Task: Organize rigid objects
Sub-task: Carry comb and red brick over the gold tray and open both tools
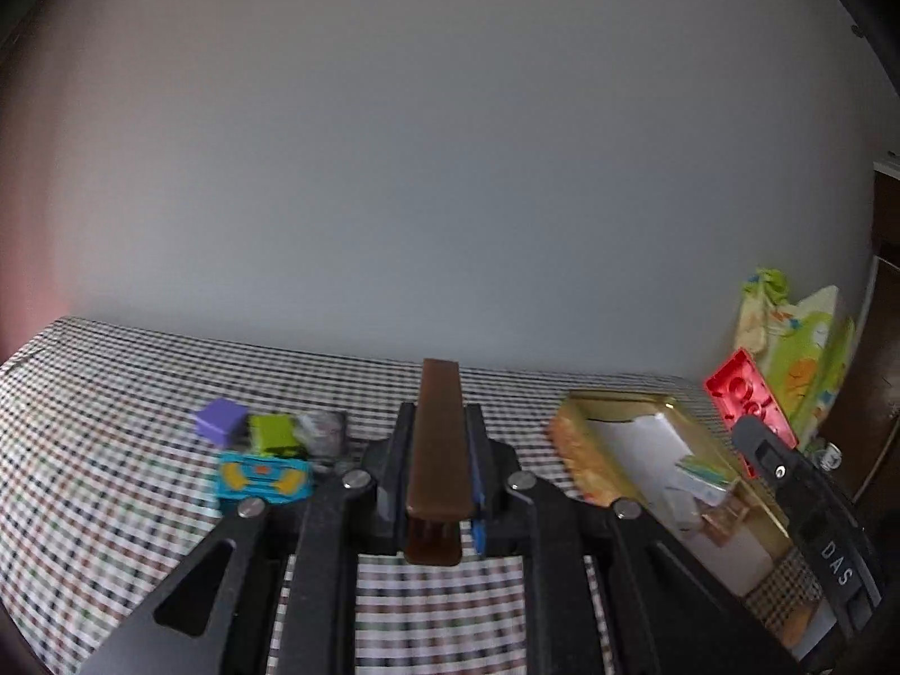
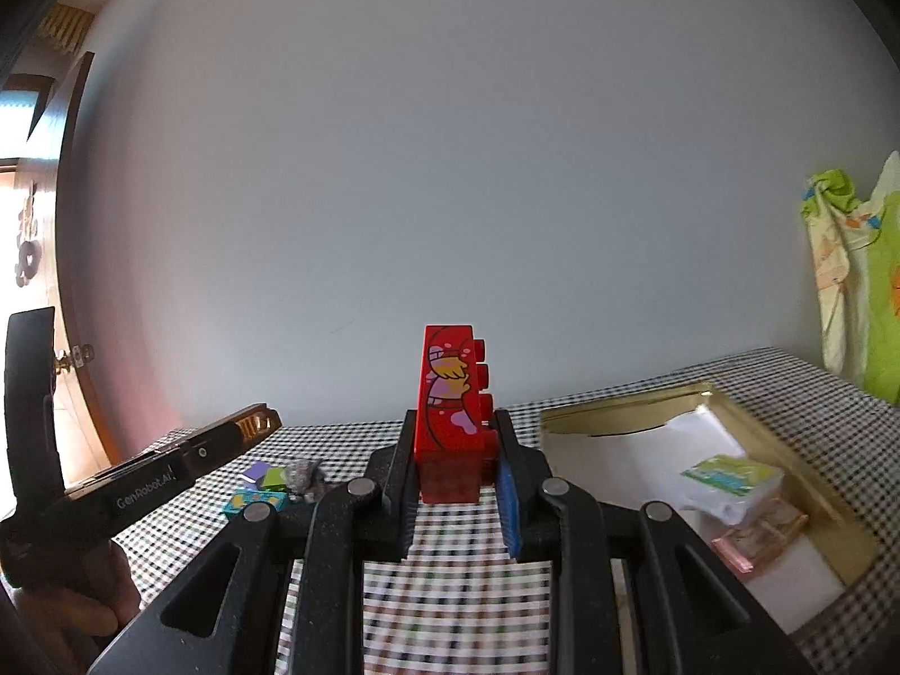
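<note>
My left gripper [image 1: 437, 427] is shut on a flat brown brick [image 1: 437, 450] and holds it above the checkered tablecloth [image 1: 101, 394]. My right gripper [image 2: 453, 439] is shut on a red printed brick [image 2: 450, 394], held upright above the cloth. In the left wrist view the red brick [image 1: 742, 394] and the right gripper [image 1: 787, 478] show at the right, over the gold tin [image 1: 619, 410]. The gold tin [image 2: 619, 413] lies open to the right of my right gripper. A small pile of bricks, purple [image 1: 220, 419], green [image 1: 273, 432] and blue [image 1: 263, 481], lies left of my left gripper.
The tin holds white paper [image 2: 664, 450], a light green printed brick [image 2: 731, 475] and a pink brick [image 2: 754, 540]. A green and yellow printed cloth bag [image 2: 855, 281] stands at the far right by the wall. A grey piece [image 1: 323, 430] lies beside the pile. A door [image 2: 62, 259] is at the left.
</note>
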